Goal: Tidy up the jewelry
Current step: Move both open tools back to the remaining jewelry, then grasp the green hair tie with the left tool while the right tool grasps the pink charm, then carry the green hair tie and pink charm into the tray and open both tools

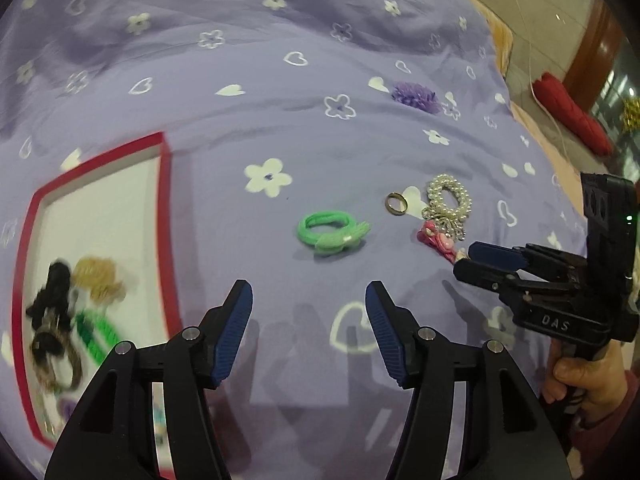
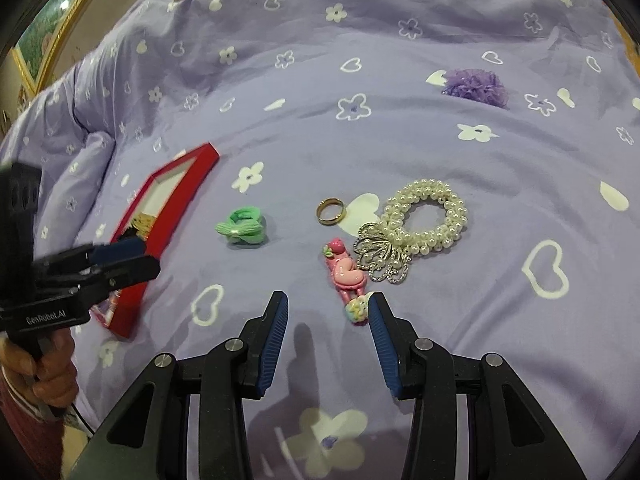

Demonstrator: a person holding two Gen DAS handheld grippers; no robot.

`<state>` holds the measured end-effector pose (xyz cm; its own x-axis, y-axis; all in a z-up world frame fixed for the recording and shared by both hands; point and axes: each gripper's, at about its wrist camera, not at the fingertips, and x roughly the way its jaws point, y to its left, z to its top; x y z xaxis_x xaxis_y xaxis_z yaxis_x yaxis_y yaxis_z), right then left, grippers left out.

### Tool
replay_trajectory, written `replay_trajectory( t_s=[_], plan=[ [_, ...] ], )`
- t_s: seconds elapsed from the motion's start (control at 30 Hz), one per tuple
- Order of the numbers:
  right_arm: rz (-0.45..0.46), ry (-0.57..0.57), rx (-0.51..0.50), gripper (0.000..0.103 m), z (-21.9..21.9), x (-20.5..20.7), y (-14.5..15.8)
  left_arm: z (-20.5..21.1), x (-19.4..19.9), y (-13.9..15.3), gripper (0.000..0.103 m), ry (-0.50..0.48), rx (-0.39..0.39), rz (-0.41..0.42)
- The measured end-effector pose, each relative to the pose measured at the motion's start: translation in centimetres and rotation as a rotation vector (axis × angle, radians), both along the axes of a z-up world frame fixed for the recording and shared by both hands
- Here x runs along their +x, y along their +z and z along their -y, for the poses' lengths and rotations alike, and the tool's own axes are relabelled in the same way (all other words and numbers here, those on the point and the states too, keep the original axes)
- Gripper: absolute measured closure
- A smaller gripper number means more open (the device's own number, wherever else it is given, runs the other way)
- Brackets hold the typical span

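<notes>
Likely next: pink hair clip (image 2: 345, 271), rigid, light, glossy-slick; grip across its narrow body. It lies on the purple bedspread (image 2: 400, 152) touching the right gripper (image 2: 328, 312) finger, jaws half-spread, empty. Left gripper (image 1: 309, 304) likewise parted, empty, near red box (image 1: 162, 184).

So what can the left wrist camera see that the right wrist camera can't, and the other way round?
Only the left wrist view looks down into the red box, showing black, tan and green hair ties inside, and a red cushion on the floor. Only the right wrist view shows a gold picture frame and the box's outer side. Both show the green hair tie, gold ring, pearl bracelet, pink clip, purple pompom, and both grippers, left and right, open with nothing between them.
</notes>
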<state>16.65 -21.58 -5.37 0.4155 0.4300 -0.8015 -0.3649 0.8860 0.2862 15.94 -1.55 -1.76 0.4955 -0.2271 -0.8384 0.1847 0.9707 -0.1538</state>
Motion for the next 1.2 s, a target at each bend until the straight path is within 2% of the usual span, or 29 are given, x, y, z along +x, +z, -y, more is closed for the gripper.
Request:
replay_trajectory(
  t_s=[0.43, 0.47, 0.53, 0.57, 0.6, 0.67, 0.83, 1.2],
  plan=[
    [-0.006, 0.065, -0.069, 0.058, -1.0, 1.4, -1.4, 2.2, 5.9, -4.2, 0.044, -0.090, 0.008, -0.074],
    [-0.003, 0.067, -0.073, 0.059, -1.1, 1.4, -1.4, 2.4, 6.1, -4.2, 0.046, -0.093, 0.005, -0.073],
    [0.003, 0.069, -0.081, 0.061, -1.3, 1.5, -1.5, 2.7, 6.1, -4.1, 0.064, -0.110, 0.001, -0.064],
    [0.006, 0.070, -0.084, 0.065, -1.4, 1.5, -1.5, 2.9, 6.1, -4.0, 0.073, -0.117, -0.001, -0.064],
    [0.010, 0.069, -0.092, 0.076, -1.4, 1.6, -1.5, 3.0, 6.0, -4.0, 0.081, -0.122, 0.000, -0.060],
    [0.015, 0.066, -0.103, 0.082, -1.5, 1.5, -1.4, 3.1, 5.6, -3.9, 0.084, -0.127, -0.004, -0.053],
    [0.022, 0.051, -0.067, 0.083, -1.3, 0.8, -0.8, 2.0, 4.3, -3.4, 0.088, -0.091, -0.049, -0.050],
    [0.039, 0.060, 0.020, 0.083, -2.1, -1.4, 1.4, -2.3, -0.9, -0.9, 0.088, 0.038, -0.139, -0.002]
  ],
)
